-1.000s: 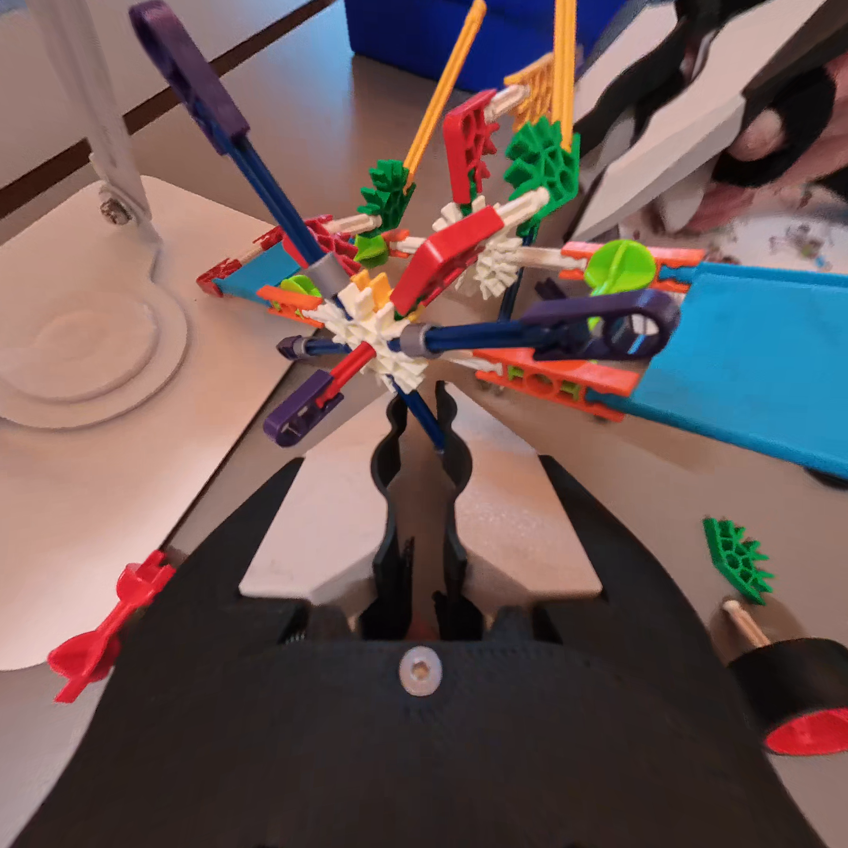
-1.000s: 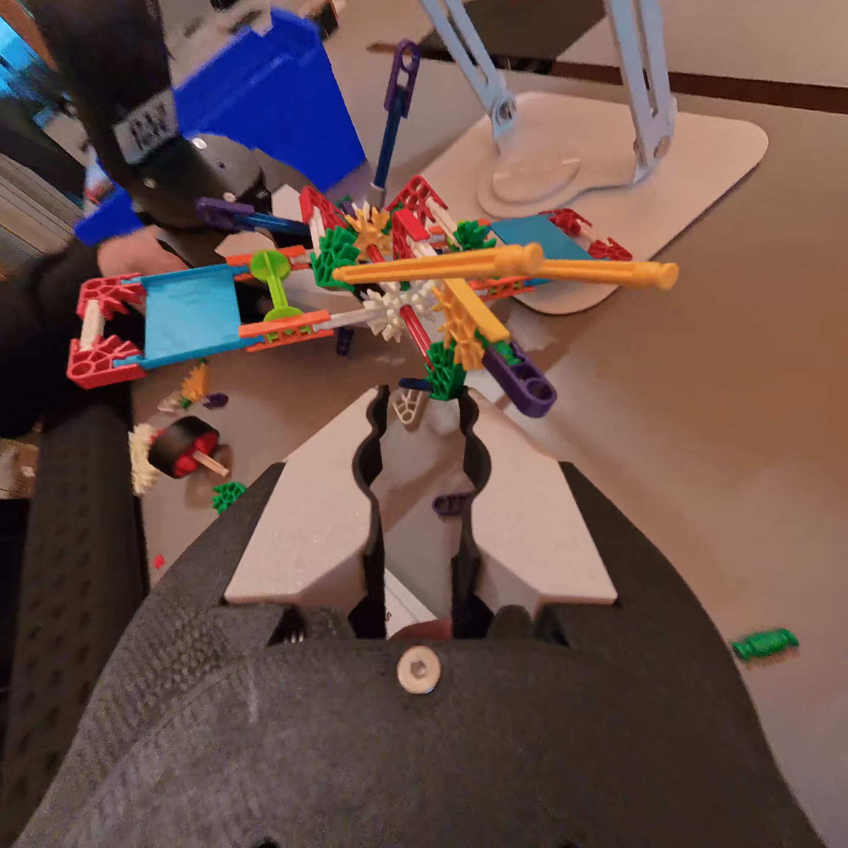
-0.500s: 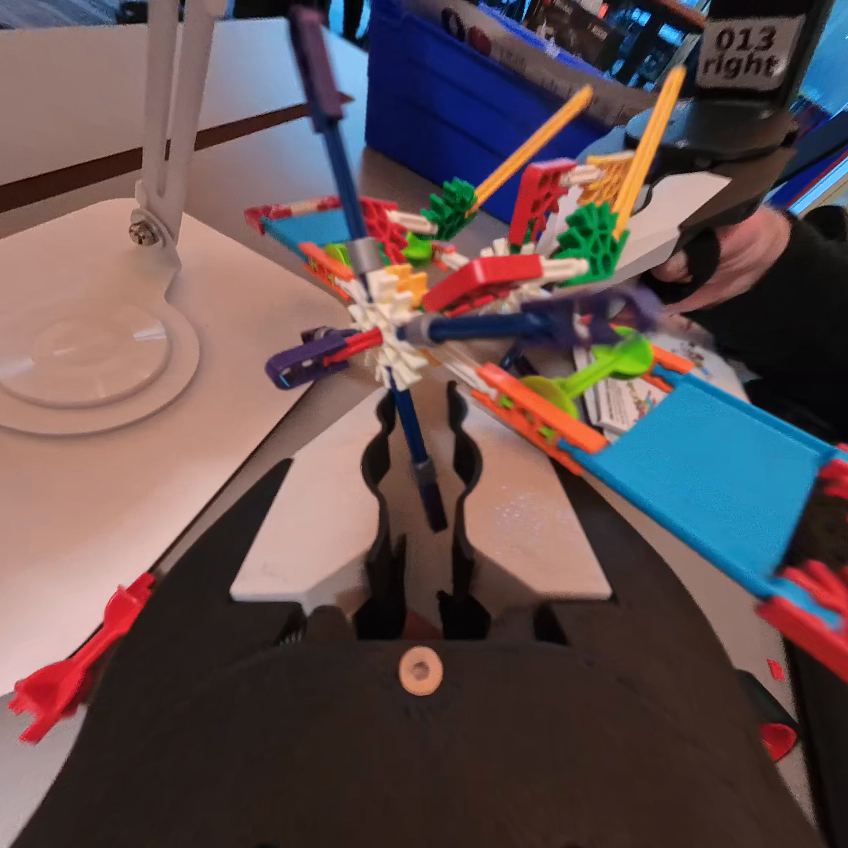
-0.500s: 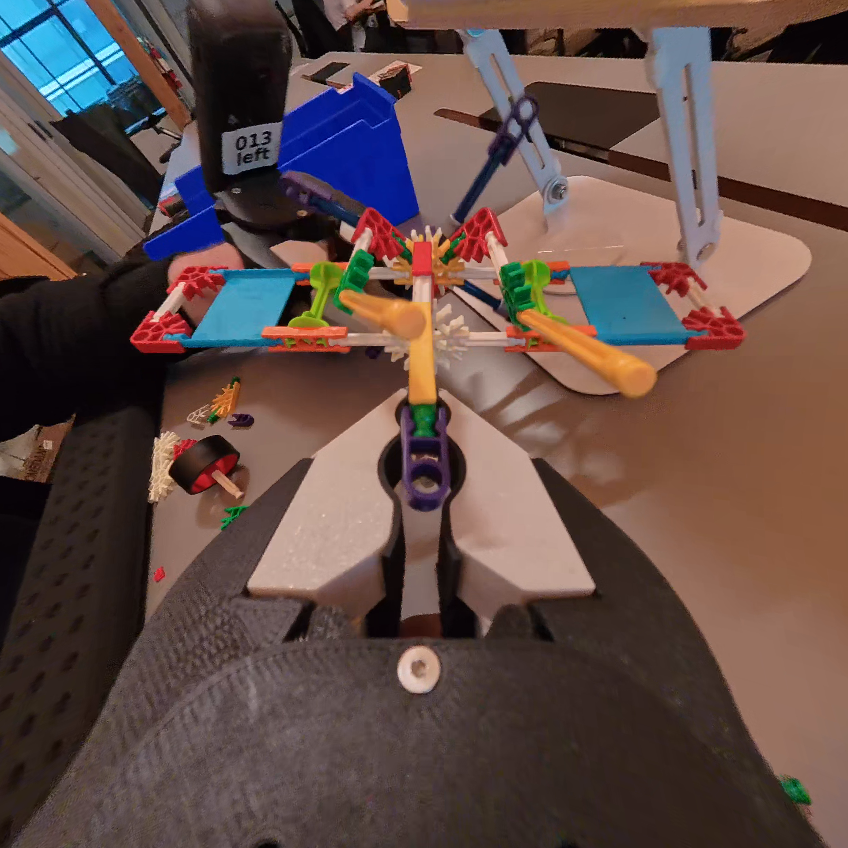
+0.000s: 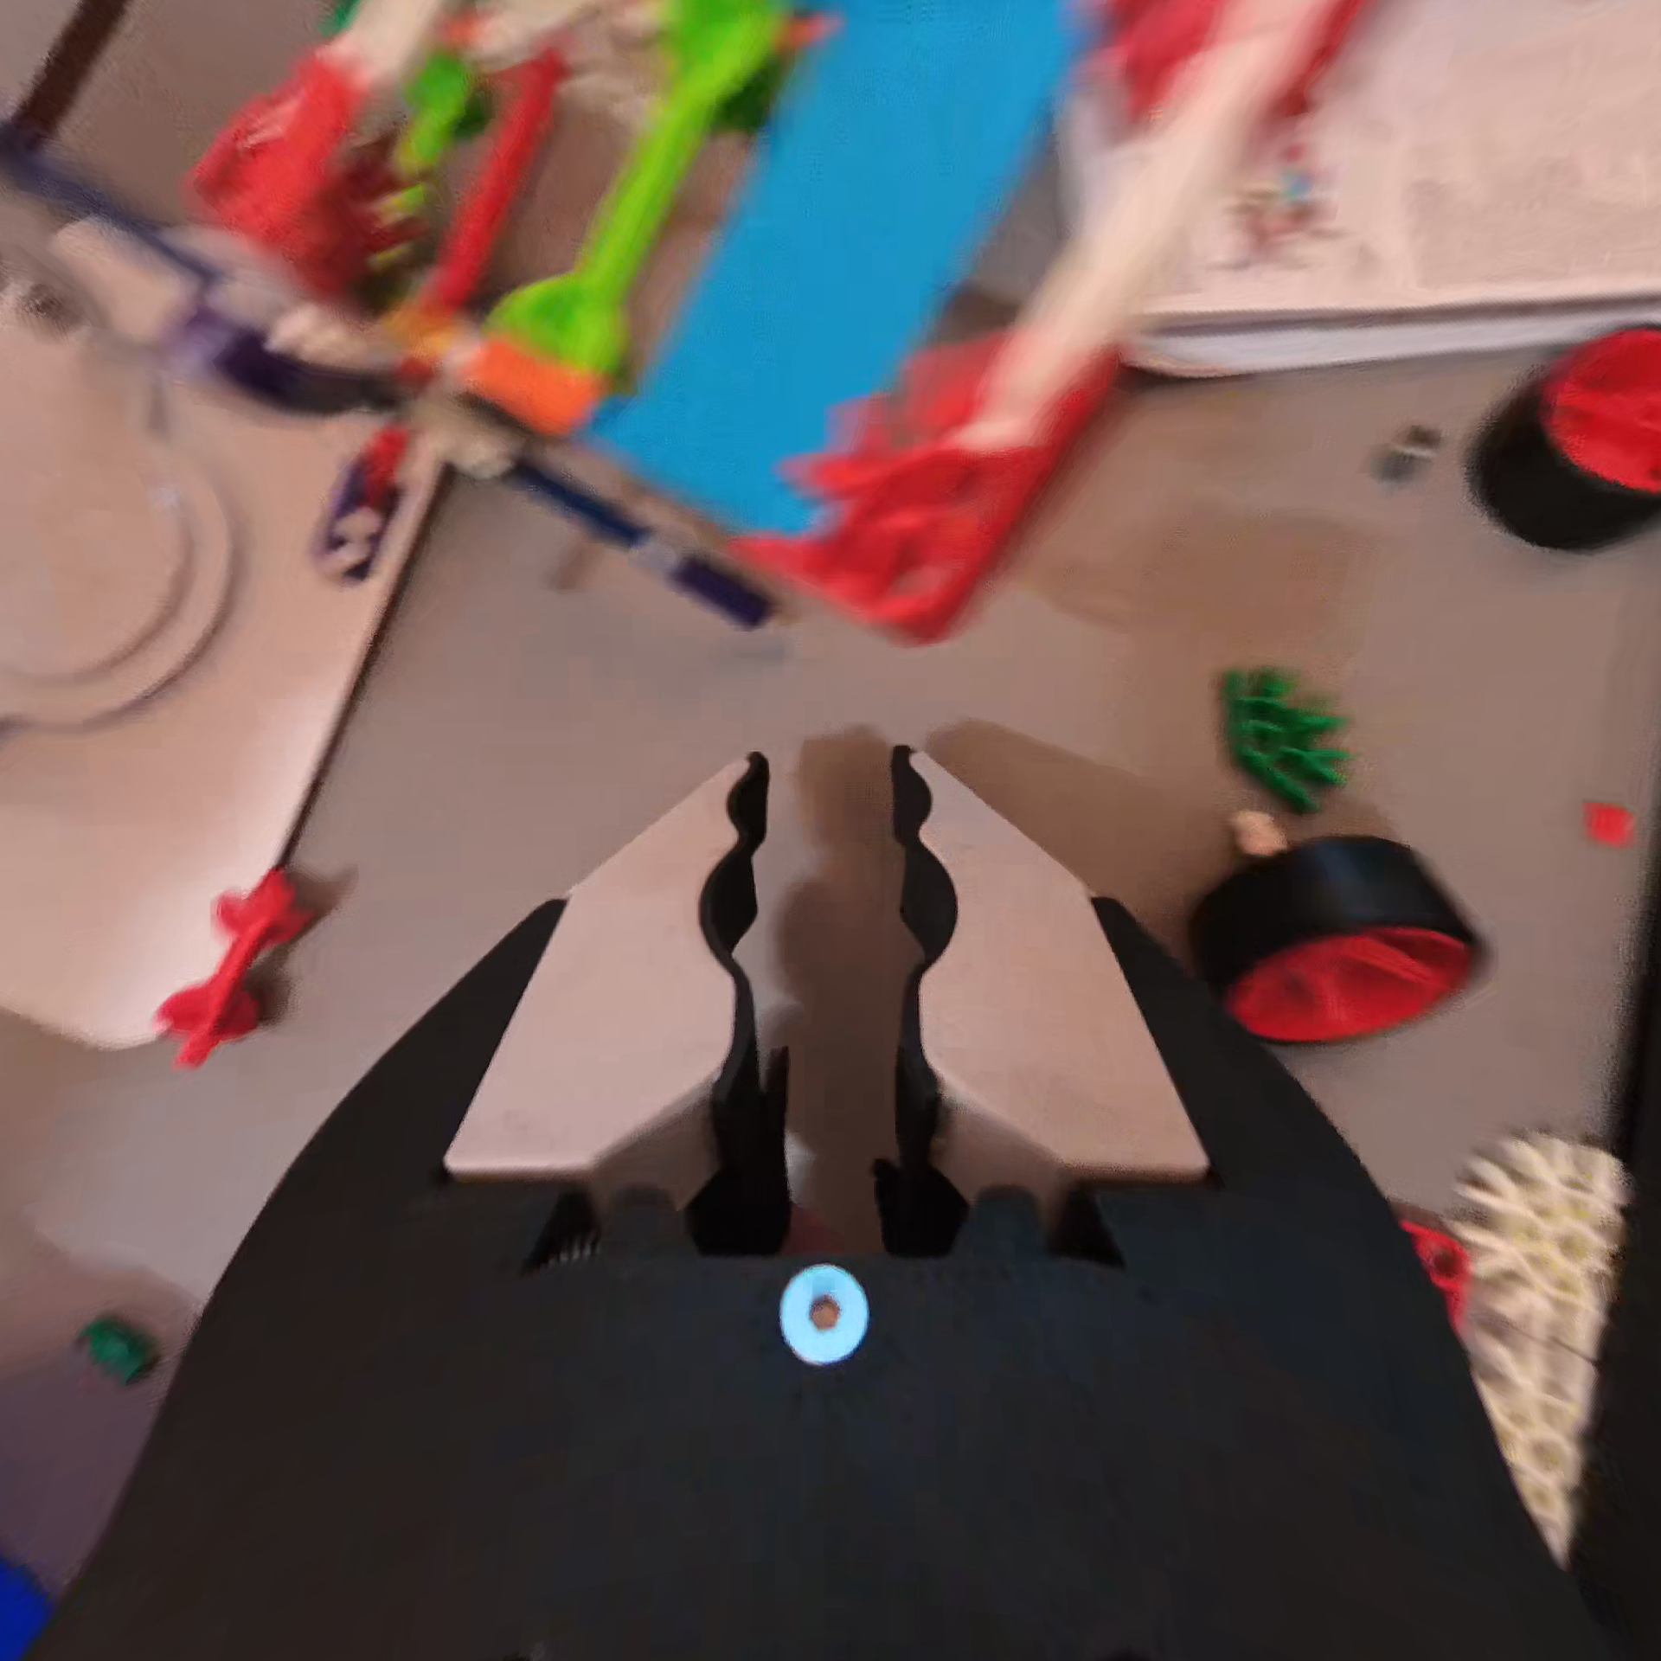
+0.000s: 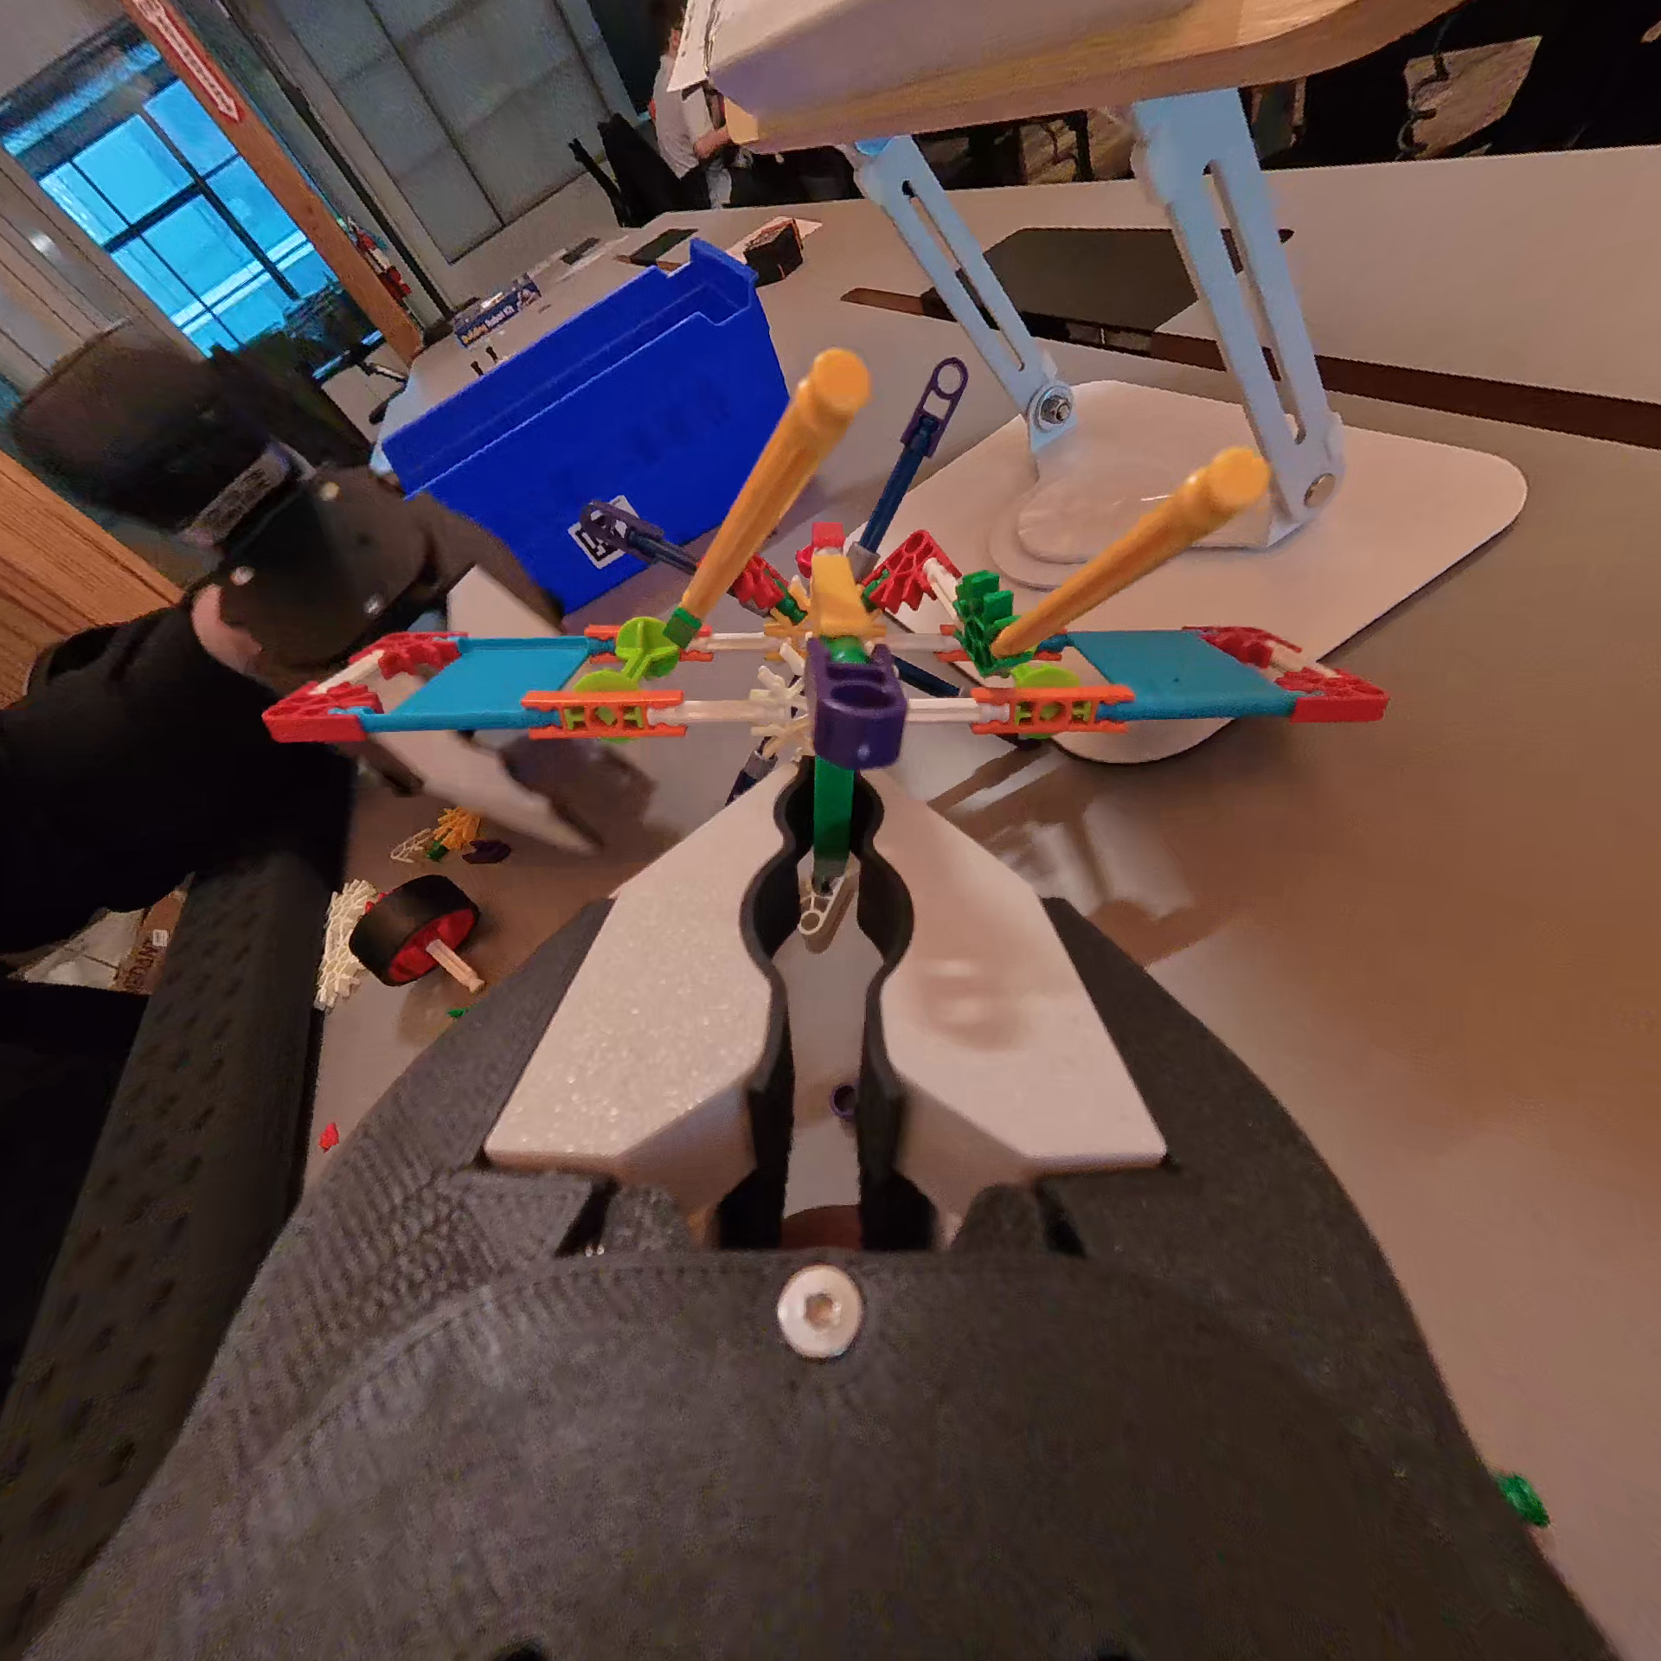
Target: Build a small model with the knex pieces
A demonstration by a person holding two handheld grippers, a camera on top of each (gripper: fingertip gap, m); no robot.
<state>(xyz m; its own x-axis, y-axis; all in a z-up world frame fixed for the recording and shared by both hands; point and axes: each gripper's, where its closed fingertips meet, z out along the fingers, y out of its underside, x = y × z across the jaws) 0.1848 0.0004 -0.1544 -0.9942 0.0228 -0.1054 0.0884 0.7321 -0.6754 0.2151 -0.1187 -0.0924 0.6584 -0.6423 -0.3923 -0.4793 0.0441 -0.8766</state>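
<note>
A colourful rod-and-connector toy model (image 6: 849, 706) with two blue wing panels and two yellow rods hangs above the brown table. My right gripper (image 6: 829, 786) is shut on a green piece (image 6: 831, 809) under the model's purple connector and holds the model up. My left gripper (image 5: 827, 764) is open with a narrow gap and holds nothing. It points down at the table, with the blurred model (image 5: 836, 270) above and ahead of it. The left gripper also shows in the right wrist view (image 6: 297, 557), below the model's left wing, in a dark-sleeved hand.
Two black-and-red wheels (image 5: 1330, 953) (image 5: 1582, 440), a green connector (image 5: 1281, 741), a red piece (image 5: 234, 971) and a white connector (image 5: 1546, 1258) lie on the table. A blue bin (image 6: 611, 422) and a white stand (image 6: 1168, 449) are behind the model. A booklet (image 5: 1438, 180) lies at the right. Spacing between my two grippers at the tips: around 15 centimeters.
My left gripper has let go of the model's blue rod and swung away, down towards the table. My right gripper has closed on the green piece and now carries the model alone.
</note>
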